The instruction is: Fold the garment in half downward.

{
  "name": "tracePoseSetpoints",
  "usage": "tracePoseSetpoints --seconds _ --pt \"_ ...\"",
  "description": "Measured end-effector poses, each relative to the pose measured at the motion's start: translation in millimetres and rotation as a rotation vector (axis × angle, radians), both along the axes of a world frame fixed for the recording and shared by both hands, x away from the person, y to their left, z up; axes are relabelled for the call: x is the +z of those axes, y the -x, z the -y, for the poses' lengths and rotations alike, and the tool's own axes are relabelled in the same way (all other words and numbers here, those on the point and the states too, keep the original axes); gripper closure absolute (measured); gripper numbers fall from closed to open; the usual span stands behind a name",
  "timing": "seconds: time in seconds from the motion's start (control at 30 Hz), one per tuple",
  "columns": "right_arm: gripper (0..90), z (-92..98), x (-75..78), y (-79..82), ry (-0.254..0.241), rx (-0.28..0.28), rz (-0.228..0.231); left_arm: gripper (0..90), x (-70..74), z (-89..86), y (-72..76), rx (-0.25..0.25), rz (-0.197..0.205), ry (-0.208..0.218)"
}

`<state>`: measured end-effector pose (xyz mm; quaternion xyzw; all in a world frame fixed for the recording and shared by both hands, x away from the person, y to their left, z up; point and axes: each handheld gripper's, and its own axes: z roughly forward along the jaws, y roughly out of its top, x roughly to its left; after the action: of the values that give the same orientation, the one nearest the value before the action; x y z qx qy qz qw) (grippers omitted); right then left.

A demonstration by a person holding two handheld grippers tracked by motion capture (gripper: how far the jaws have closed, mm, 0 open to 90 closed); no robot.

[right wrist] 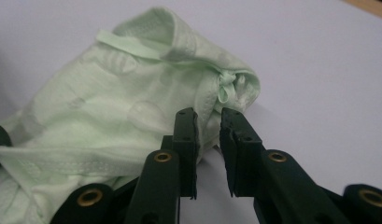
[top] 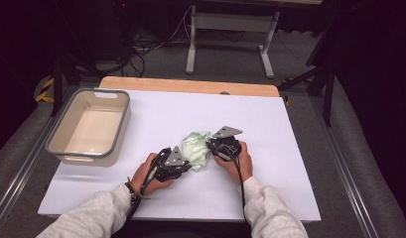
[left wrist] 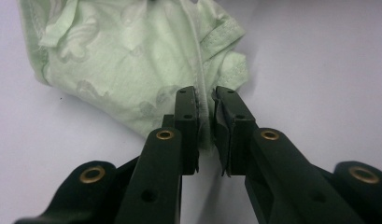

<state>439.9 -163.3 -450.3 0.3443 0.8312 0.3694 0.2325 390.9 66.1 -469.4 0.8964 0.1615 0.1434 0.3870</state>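
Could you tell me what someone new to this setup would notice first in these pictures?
Probably the crumpled pale green cloth near the middle of the white table, with the left gripper and the right gripper each pinching an edge of it from opposite sides. Next, the grey-rimmed bin at the table's left edge.

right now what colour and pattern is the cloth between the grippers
The cloth is pale green with a faint tone-on-tone floral print; left gripper view.

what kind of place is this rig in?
Probably a lab or recording workspace, not a home: a white board laid over a wooden table, dark curtains around it, loose cables on grey carpet, and a bare metal table frame behind.
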Motion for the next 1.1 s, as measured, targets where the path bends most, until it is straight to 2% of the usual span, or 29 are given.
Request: tracePoseSetpoints --seconds 0.07,0.1,0.17,0.23,0.3,0.33,0.37,0.47,0.53,0.57,0.6,0.63,0.67,0.7,0.73,0.77,0.8,0.87,1.0,1.03,1.1 --pt "74.1 -0.9 4.6 2.5 -0.015 0.007 0.032 79.6 -0.4 -0.1 -0.3 0.002 -0.006 0.009" --pt "69.6 -2.0 7.8 4.6 -0.037 0.024 0.055 79.5 -0.5 -0.2 -0.4 0.002 -0.009 0.010" --pt "67.9 -7.0 16.7 9.2 -0.031 0.029 0.123 79.6 -0.6 -0.4 -0.6 0.002 -0.010 0.009" --pt "64.9 -10.9 23.6 11.4 -0.049 0.058 0.165 79.5 -0.8 -0.5 -0.9 0.002 -0.013 0.012" --pt "59.2 -16.8 28.0 11.1 -0.039 0.070 0.189 79.5 -1.1 -0.5 -1.1 0.004 -0.015 0.020" --pt "59.2 -16.8 28.0 11.1 -0.039 0.070 0.189 79.3 -1.1 -0.5 -1.1 0.004 -0.015 0.020" --pt "56.4 -24.1 28.6 5.0 -0.028 0.066 0.199 79.3 -1.2 -0.7 -1.2 0.006 -0.018 0.023" --pt "53.4 -30.4 26.9 -2.9 -0.008 0.077 0.171 78.9 -1.2 -0.8 -1.8 0.005 -0.018 0.025" --pt "54.6 -35.5 24.1 -8.3 0.023 0.071 0.168 78.3 -1.0 -1.1 -1.8 0.002 -0.021 0.027" --pt "54.6 -35.5 24.1 -8.3 0.023 0.071 0.168 75.8 -1.0 -1.1 -1.8 0.002 -0.021 0.027" --pt "59.4 -37.6 22.3 -11.5 0.042 0.066 0.155 75.8 -0.4 -1.6 -2.0 -0.002 -0.027 0.027" --pt "66.0 -38.5 20.9 -13.8 0.059 0.065 0.147 71.3 0.5 -2.4 -2.1 0.005 -0.024 0.031" --pt "74.9 -38.1 20.1 -14.6 0.069 0.068 0.133 63.8 4.9 -5.9 -2.2 0.025 -0.009 0.043" --pt "77.2 -37.6 20.5 -14.1 0.074 0.070 0.131 61.9 9.0 -9.0 -3.0 0.040 0.004 0.065" --pt "78.9 -36.9 21.4 -13.3 0.075 0.073 0.132 59.2 9.0 -9.0 -3.0 0.040 0.004 0.065" --pt "78.9 -36.9 21.4 -13.3 0.075 0.073 0.132 59.2 15.5 -13.7 -4.8 0.064 0.018 0.092" --pt "83.4 -34.0 24.9 -11.3 0.065 0.077 0.138 52.2 24.6 -21.3 -9.2 0.097 0.029 0.132" --pt "84.8 -32.1 26.6 -9.7 0.057 0.086 0.132 47.9 31.7 -26.4 -15.6 0.139 0.047 0.166" --pt "85.8 -28.3 28.4 -7.2 0.073 0.103 0.120 47.4 34.6 -21.8 -35.4 0.162 0.045 0.155" --pt "85.8 -26.9 29.2 -6.0 0.075 0.106 0.120 49.8 33.6 -18.4 -40.2 0.155 0.043 0.153" --pt "85.8 -22.3 31.7 -4.2 0.057 0.117 0.119 59.5 28.6 -7.7 -52.1 0.149 0.038 0.103"
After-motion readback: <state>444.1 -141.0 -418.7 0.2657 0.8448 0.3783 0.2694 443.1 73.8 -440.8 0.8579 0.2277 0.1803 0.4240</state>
